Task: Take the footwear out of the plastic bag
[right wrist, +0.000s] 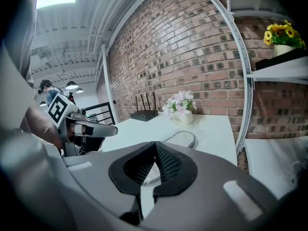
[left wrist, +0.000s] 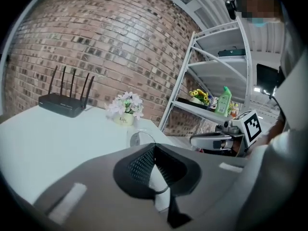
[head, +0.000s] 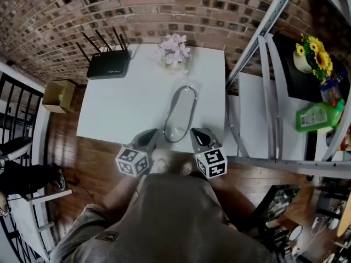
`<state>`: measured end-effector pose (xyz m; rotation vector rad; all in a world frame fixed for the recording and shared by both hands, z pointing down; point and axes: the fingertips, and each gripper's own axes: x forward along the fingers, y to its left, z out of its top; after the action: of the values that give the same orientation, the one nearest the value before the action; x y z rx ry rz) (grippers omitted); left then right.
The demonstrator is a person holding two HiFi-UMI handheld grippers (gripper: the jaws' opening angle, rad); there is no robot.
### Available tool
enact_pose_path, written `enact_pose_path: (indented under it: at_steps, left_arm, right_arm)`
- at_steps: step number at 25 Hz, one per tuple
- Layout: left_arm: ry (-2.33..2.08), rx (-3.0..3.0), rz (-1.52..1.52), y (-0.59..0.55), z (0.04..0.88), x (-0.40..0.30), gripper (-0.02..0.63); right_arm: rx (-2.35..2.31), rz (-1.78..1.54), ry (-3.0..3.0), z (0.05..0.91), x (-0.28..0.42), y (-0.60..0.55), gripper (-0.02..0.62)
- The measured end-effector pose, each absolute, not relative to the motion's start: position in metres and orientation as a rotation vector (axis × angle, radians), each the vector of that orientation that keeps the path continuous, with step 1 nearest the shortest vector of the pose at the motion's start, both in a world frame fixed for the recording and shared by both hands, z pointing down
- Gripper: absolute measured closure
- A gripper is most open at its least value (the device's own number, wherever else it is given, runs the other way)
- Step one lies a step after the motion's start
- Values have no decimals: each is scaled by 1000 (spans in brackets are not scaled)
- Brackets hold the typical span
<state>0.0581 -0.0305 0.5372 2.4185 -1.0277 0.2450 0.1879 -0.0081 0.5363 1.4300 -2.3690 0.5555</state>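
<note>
Left gripper [head: 151, 135] and right gripper [head: 196, 133] are closed and empty. Just ahead, the plastic bag [head: 190, 85] seems slippery and the slipper [head: 180, 111] light, so pinch the loose film.

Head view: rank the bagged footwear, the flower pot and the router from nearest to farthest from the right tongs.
1. Bagged footwear: just ahead of the right tongs, at the near edge of the table.
2. Flower pot: far edge, towards the middle.
3. Router: far left corner.
</note>
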Motion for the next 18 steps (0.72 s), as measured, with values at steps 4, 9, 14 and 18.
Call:
enact_pose_path:
  at_steps: [4,9,14,18]
  left_arm:
    - [-1024,2408,266,-34,544,55,604]
    - [-1042,2391,295,-31,552,47,604]
    - [-1094,2365,303,-27,557,37,604]
    - [-1128,2341,293,-24,557,34,604]
  right_arm:
    - [1373,601,-2309,564,188,-9,581]
    - [1209,583,-2252,598,180,-6,520]
    - [843,409,-2162,627,169,3,416]
    - [519,57,-1998,647,172,15,374]
